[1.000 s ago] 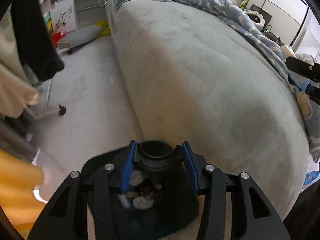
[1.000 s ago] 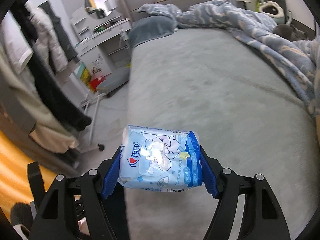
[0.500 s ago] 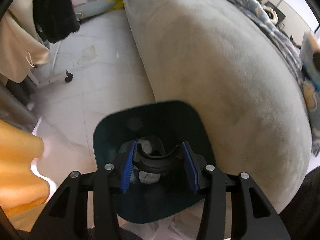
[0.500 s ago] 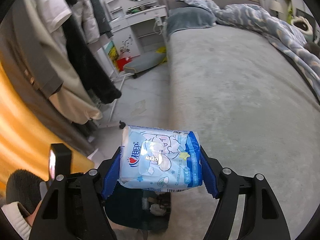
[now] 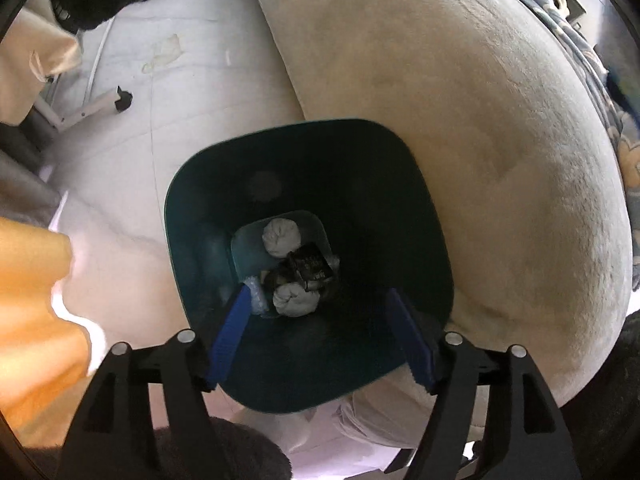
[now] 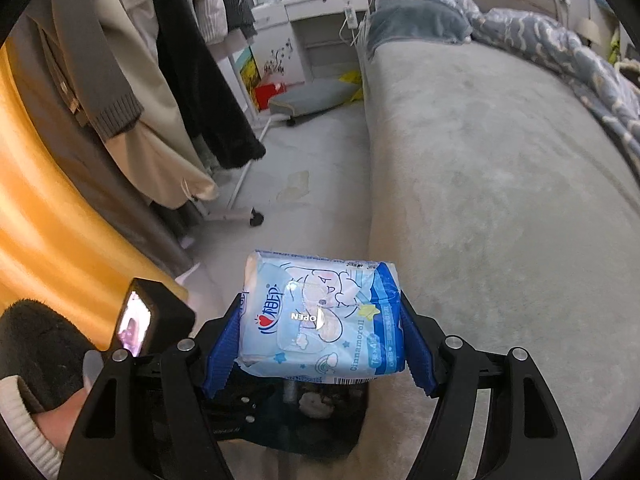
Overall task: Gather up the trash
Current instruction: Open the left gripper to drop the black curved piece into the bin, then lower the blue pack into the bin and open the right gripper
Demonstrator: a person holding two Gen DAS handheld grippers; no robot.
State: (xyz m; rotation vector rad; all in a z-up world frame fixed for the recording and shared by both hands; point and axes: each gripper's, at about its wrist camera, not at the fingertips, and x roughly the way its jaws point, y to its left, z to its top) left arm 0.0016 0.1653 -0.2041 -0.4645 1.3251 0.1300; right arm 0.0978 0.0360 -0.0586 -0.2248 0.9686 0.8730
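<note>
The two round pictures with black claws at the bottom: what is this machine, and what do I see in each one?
There is no robot here. A person holds a two-finger gripper in each hand, and a wide-angle camera on each looks forward along its fingers. In the left view, the left gripper is open and empty above a dark teal plastic trash bin on the pale floor beside the grey bed. White crumpled tissues and a dark wrapper lie in the bin. In the right view, the right gripper is shut on a light blue plastic tissue pack, above the bin.
</note>
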